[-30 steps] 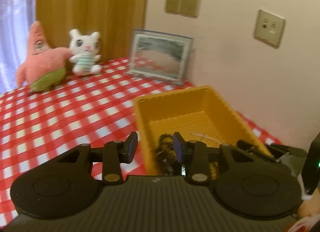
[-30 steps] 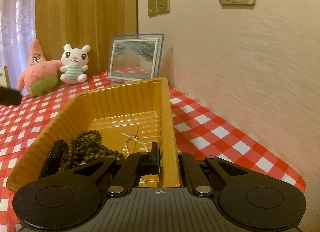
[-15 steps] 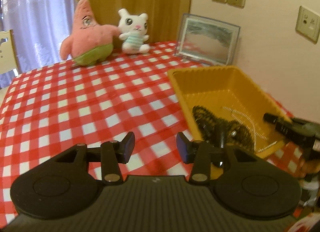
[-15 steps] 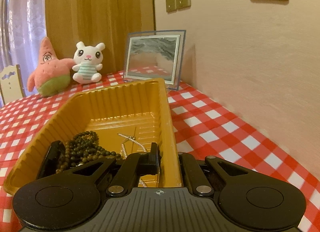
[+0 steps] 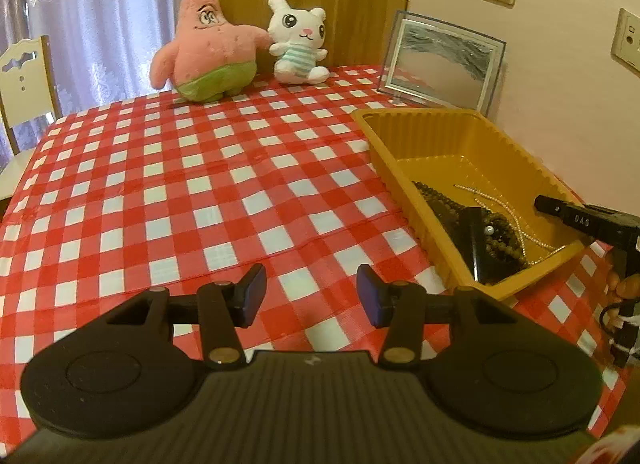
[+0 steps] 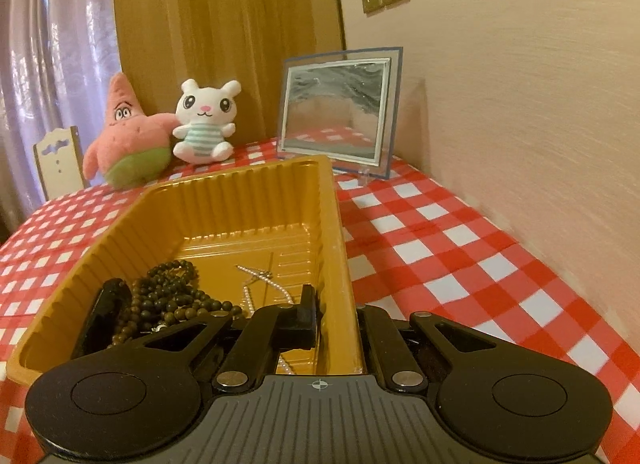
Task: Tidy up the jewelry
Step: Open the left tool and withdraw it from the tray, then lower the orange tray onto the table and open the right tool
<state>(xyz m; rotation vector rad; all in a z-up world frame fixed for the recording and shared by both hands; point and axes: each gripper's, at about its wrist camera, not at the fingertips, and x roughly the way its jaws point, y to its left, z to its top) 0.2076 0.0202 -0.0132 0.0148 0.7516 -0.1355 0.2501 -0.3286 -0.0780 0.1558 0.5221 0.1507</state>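
Note:
A yellow ribbed tray sits on the red-checked tablecloth close to the wall. It holds a dark bead necklace, a thin pearl chain and a flat black piece. My right gripper is shut on the tray's right wall near its front corner, one finger inside and one outside. In the left wrist view that gripper reaches in from the right over the beads. My left gripper hovers over bare cloth to the left of the tray. Its jaws are opening with nothing between them.
A pink star plush and a white bunny plush stand at the table's far edge. A framed picture leans behind the tray. The wall runs close along the right, and a white chair stands at the far left.
My left gripper has drawn back and swung left from over the tray to the bare cloth, and its jaws have widened. The right gripper has kept its grip on the tray wall.

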